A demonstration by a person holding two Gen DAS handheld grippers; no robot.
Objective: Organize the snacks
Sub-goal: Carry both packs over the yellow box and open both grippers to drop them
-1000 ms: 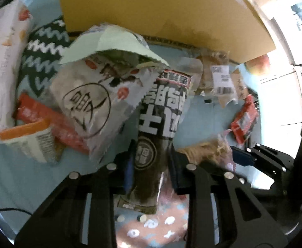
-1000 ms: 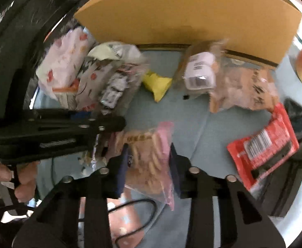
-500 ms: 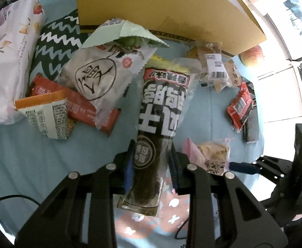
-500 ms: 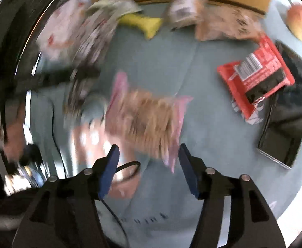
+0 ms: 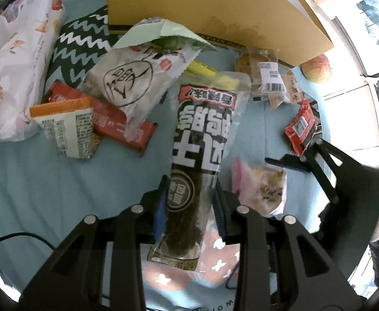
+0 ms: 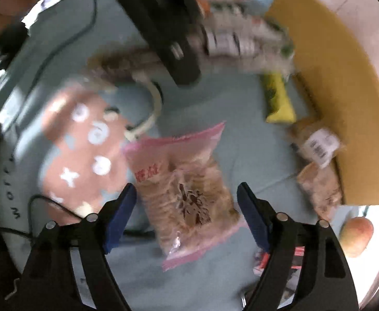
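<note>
1. Left tongs (image 5: 190, 207) grip a dark snack pack (image 5: 197, 160) near its lower end, lifted over the blue cloth (image 5: 46, 186); their jaws are easing apart slightly.
2. Right tongs (image 6: 186, 213) are opening wide, their pads clear of the pink biscuit bag (image 6: 184, 191) lying flat between them.
3. More snacks lie near the cardboard box (image 5: 215, 7).

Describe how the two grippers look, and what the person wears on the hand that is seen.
Both grippers are matte black, with slotted, strut-like fingers, silver round bolts and blue pads at the tips: the left gripper and the right gripper look alike. In the left wrist view the hand on the right gripper wears a black sleeve or glove.
</note>
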